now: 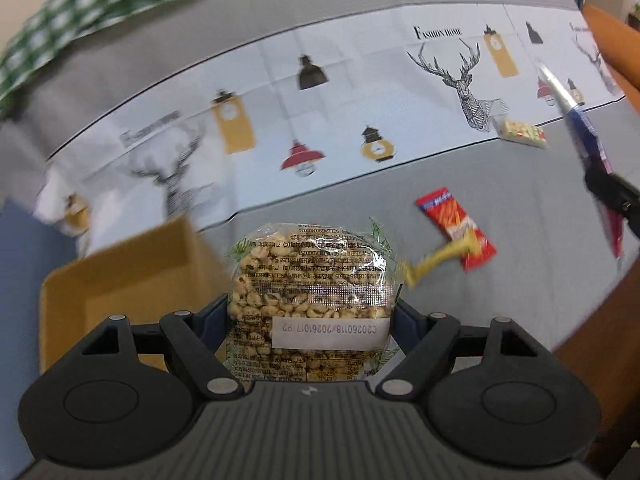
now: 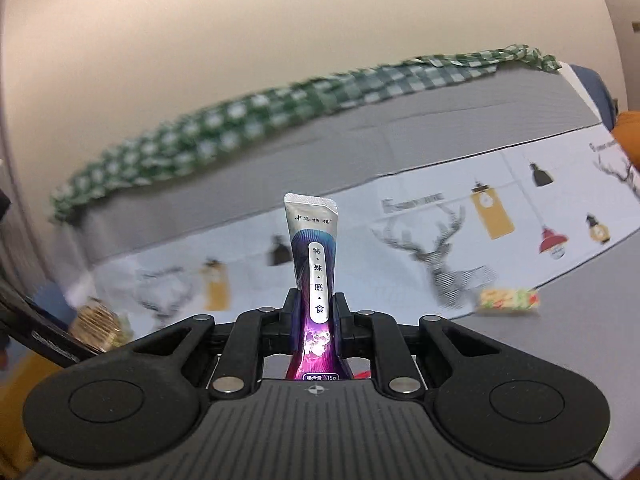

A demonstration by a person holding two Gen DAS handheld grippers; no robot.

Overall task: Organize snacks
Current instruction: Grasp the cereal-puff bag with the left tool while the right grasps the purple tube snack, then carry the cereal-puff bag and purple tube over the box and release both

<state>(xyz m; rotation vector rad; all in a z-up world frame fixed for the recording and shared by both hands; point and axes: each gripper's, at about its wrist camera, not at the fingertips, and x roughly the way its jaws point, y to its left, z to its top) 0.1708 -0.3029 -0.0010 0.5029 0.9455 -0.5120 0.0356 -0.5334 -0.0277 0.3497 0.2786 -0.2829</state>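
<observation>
Left gripper (image 1: 310, 312) tilts down, clamping puffed-grain packet (image 1: 310, 276) above cardboard box (image 1: 120, 276). Right gripper (image 2: 316, 312) pinches purple sachet (image 2: 314, 264) upright. Box contents unclear.

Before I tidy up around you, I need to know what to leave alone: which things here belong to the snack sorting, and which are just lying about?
Part of the job:
puffed grain pack, held in the left tool
purple sachet, held in the right tool
red snack packet
yellow wrapped snack
small colourful bar
cardboard box

Just lying about:
deer-print sheet
green checked cloth
</observation>
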